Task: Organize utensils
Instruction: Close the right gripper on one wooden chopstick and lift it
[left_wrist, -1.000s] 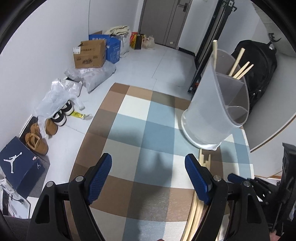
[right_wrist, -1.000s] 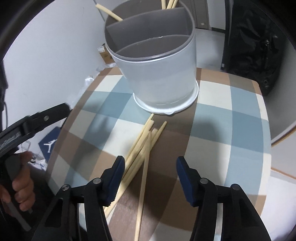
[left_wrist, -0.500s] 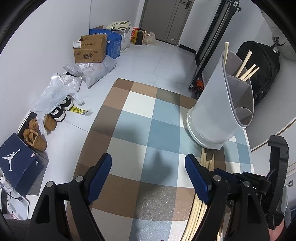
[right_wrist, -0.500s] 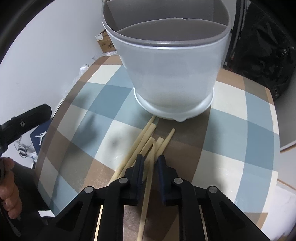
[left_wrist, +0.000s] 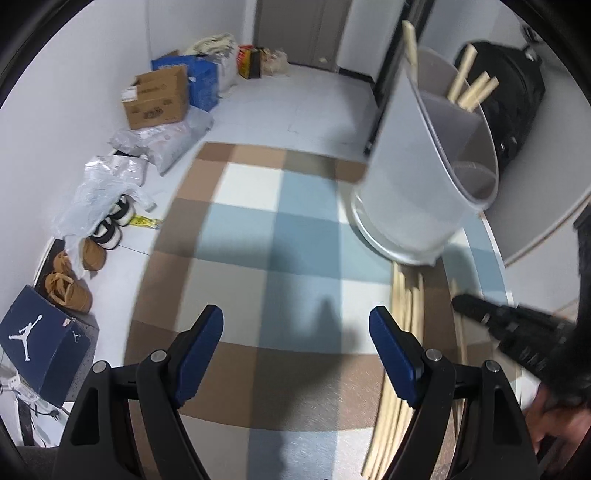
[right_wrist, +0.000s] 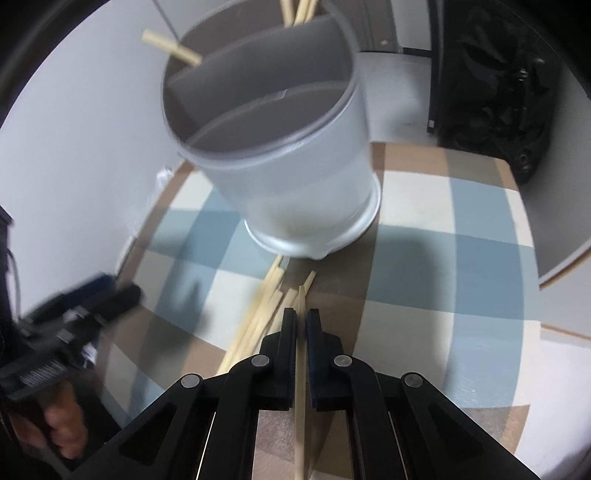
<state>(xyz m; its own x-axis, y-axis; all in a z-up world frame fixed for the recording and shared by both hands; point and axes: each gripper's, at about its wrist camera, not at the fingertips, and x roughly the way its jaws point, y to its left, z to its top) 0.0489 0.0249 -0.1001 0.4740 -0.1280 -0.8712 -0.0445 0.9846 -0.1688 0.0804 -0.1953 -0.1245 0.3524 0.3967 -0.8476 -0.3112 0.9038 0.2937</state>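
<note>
A white divided utensil holder stands on the checked round table; it also shows in the left wrist view, with several chopsticks in its far compartments. A pile of loose chopsticks lies in front of it, seen too in the left wrist view. My right gripper is shut on one chopstick, held a little above the pile. My left gripper is open and empty over the table's left part.
The floor beyond the table holds cardboard boxes, plastic bags, shoes and a blue shoe box. A black backpack sits behind the table to the right. The table edge curves close on the right.
My right gripper closed on one chopstick from the pile and has lifted it slightly. My left gripper stayed open and shifted a little.
</note>
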